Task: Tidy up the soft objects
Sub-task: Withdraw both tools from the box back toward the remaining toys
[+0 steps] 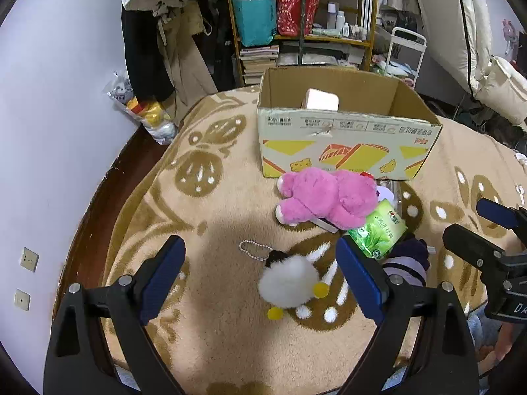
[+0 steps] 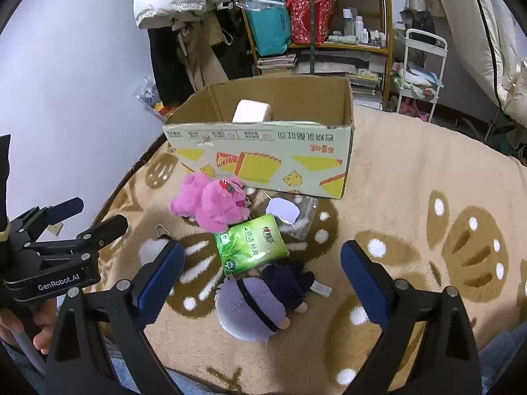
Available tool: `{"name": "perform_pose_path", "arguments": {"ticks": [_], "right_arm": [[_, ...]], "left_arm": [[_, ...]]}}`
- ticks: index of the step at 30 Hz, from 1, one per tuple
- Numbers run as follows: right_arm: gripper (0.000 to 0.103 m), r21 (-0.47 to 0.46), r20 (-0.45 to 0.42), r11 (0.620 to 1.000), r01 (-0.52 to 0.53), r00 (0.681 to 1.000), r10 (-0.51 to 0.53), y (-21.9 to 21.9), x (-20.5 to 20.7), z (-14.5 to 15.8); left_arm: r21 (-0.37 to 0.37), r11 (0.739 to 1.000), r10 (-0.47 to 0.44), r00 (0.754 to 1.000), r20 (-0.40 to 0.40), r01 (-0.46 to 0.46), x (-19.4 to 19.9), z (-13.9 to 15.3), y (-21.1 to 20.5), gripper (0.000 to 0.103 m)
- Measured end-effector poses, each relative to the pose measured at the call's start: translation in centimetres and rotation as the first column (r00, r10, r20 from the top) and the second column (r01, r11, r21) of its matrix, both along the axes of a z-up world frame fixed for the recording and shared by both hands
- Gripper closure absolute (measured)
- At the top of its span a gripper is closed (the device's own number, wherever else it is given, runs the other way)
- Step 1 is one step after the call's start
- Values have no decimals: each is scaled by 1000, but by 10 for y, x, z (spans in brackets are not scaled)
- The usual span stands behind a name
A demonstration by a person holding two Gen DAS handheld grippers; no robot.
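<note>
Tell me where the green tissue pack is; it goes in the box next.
In the right wrist view the green tissue pack lies centre on the blanket, between the pink bear and the purple doll.

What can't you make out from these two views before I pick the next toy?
- Cardboard box floor: both views, hidden by its front wall; only a white roll shows.
- Pink plush bear face: left wrist view, turned away.
- Clear bag contents: right wrist view, glare, partly under the green tissue pack.
- Doll face: right wrist view, turned down.
</note>
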State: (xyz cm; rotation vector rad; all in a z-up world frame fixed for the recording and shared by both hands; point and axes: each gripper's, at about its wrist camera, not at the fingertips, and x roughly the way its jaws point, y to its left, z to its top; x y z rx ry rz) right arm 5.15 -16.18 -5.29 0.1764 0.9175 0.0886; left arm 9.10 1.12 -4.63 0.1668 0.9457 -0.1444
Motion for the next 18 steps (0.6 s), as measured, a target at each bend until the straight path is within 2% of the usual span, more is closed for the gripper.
{"name": "perform_pose_path", "arguments": {"ticks": [9, 13, 18], "right_arm": [[3, -41, -74, 999, -7, 997, 4, 4, 11, -18], [3, -47, -103, 999, 0, 995, -5, 3, 15, -27], [3, -53, -133, 999, 1, 991, -8, 3, 19, -35]], "left_arm": [[-11, 1000, -2, 996, -84, 1, 10, -20, -3, 12], [9, 1000, 11, 996, -92, -10, 12, -28, -5, 12], [-3, 1000, 24, 993, -116, -24, 18, -35, -4, 12]]}}
